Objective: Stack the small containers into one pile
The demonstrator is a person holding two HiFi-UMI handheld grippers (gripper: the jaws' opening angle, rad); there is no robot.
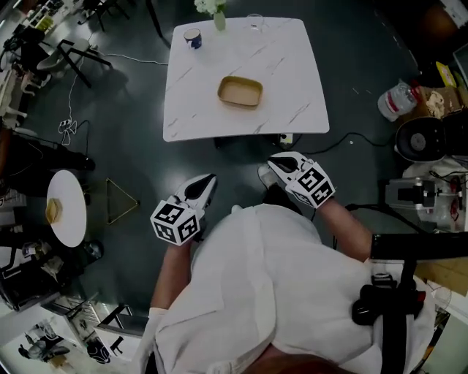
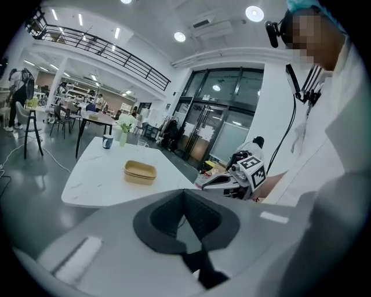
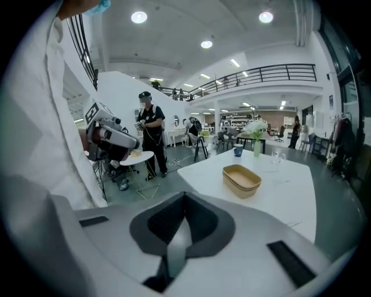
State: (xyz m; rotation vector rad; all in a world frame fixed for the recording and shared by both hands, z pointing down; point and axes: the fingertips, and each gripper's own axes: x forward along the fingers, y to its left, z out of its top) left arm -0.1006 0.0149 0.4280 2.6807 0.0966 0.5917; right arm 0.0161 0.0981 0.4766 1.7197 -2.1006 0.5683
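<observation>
Two tan shallow containers (image 1: 240, 92) look nested in one pile mid white marble counter (image 1: 292, 109). Our left gripper (image 1: 208, 181) and right gripper (image 1: 275, 165) hang off its near edge, fingers closed, empty. Nothing left, we reckon.

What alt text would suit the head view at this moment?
Seen from above, a person in white stands back from a white table, left gripper and right gripper shut and empty near the body. The table holds tan containers nested in one pile, a blue mug, a vase and a glass.
</observation>
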